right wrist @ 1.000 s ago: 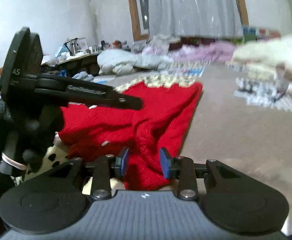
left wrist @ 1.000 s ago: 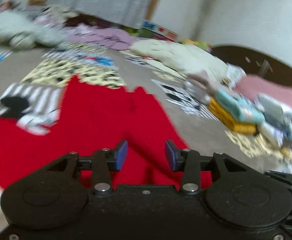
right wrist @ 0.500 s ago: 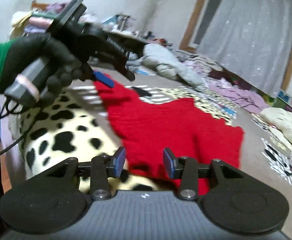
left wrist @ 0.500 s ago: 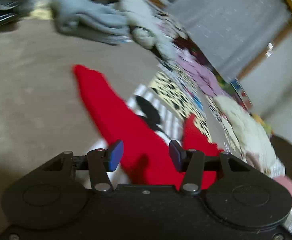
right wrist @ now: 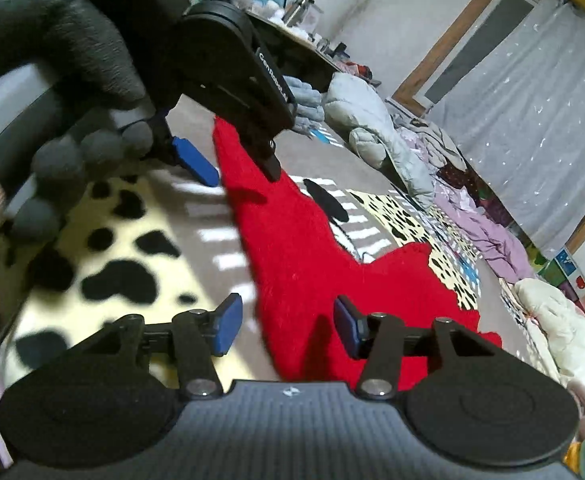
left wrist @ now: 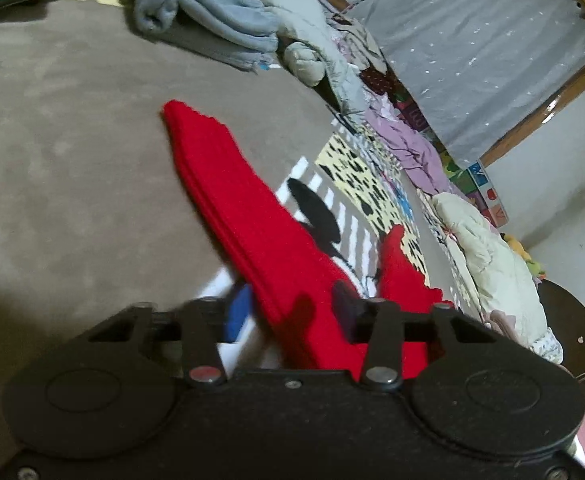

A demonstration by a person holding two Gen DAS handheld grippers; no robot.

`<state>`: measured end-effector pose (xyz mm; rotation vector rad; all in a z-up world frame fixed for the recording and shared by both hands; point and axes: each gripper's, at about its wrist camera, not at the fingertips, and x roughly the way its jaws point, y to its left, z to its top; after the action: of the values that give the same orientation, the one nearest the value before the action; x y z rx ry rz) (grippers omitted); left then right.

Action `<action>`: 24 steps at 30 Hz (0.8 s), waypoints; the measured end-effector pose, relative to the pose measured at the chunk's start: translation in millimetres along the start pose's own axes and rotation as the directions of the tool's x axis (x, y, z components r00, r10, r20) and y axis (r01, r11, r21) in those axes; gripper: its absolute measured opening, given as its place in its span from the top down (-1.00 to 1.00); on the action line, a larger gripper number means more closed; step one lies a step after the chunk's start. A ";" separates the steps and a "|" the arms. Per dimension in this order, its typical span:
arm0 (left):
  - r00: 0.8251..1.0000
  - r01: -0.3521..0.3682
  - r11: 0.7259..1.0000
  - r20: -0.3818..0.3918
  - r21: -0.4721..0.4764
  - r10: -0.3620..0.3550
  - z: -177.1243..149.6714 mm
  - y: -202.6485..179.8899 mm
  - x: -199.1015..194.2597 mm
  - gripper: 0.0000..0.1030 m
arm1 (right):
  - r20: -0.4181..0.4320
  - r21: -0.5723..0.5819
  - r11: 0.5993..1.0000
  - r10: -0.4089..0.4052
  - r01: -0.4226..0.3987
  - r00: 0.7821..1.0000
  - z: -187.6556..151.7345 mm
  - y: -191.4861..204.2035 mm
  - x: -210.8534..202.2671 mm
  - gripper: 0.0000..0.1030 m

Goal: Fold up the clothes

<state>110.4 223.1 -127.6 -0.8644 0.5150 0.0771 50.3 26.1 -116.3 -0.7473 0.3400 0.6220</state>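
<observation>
A red knitted sweater (left wrist: 252, 216) lies spread on the brown bed cover (left wrist: 72, 160), one long sleeve running away to the upper left. My left gripper (left wrist: 292, 314) straddles the near end of that sleeve. Its jaws are closing, red knit shows between the blue pads, and the pads do not press it. In the right wrist view the left gripper (right wrist: 234, 168), held by a black-gloved hand (right wrist: 52, 40), hovers just over the sleeve. My right gripper (right wrist: 286, 326) sits low over the sweater (right wrist: 304, 248) body's near edge, jaws closing slightly, fabric beneath the gap, nothing gripped.
A yellow blanket with black spots (right wrist: 112, 264) lies under the sweater's left side, and a striped cloth with a black figure (left wrist: 324, 216) beyond it. A grey-blue folded blanket (left wrist: 204, 12), a pale padded jacket (left wrist: 312, 52), lilac clothes (left wrist: 412, 148) and a cream quilt (left wrist: 484, 256) ring the bed.
Both views have rolled and swung left from the sweater's body to its sleeve. The left jaws have narrowed around the sleeve's base. The left gripper looms closer in the right view.
</observation>
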 end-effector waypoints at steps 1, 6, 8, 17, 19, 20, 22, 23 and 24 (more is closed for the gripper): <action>1.000 0.005 1.000 -0.002 0.001 -0.005 0.1 -0.8 3.9 0.70 | -0.008 0.011 1.000 0.004 -0.003 1.000 1.9 -3.1 3.1 0.29; 0.994 0.107 0.994 0.015 -0.002 -0.107 1.1 -10.1 4.0 0.82 | 0.008 0.112 0.994 -0.003 0.002 1.000 5.9 -21.8 3.1 0.68; 0.986 0.165 0.986 0.021 0.007 -0.165 0.6 -17.3 2.1 0.82 | 0.033 0.206 0.979 -0.019 0.012 0.999 1.0 -33.8 -6.5 0.69; 0.967 0.254 0.962 -0.058 0.096 -0.249 -22.7 -56.8 17.2 0.82 | 0.071 0.601 0.799 -0.074 0.017 0.995 -37.3 -90.0 -40.6 0.70; 0.962 0.270 0.954 -0.085 0.128 -0.260 -30.0 -66.6 20.8 0.82 | 0.054 0.659 0.752 -0.068 0.015 0.996 -50.5 -99.6 -42.3 0.70; 0.960 0.276 0.950 -0.096 0.144 -0.264 -33.0 -70.5 22.3 0.82 | 0.045 0.679 0.734 -0.068 0.020 0.997 -57.5 -102.8 -43.2 0.70; 0.956 0.284 0.942 -0.122 0.179 -0.265 -40.4 -79.5 27.0 0.82 | 0.030 0.705 0.709 -0.073 0.031 0.997 -70.9 -106.4 -46.4 0.71; 0.955 0.286 0.938 -0.134 0.194 -0.264 -44.0 -83.2 29.0 0.82 | 0.023 0.715 0.698 -0.074 0.035 0.997 -76.8 -107.2 -47.7 0.71; 0.955 0.286 0.935 -0.145 0.208 -0.260 -47.5 -86.5 31.5 0.82 | 0.016 0.727 0.685 -0.073 0.038 0.997 -83.0 -108.2 -48.7 0.71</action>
<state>142.1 126.8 -106.4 -0.7104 0.4952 -0.2848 75.6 -114.6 -92.8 0.0361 0.4810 0.3862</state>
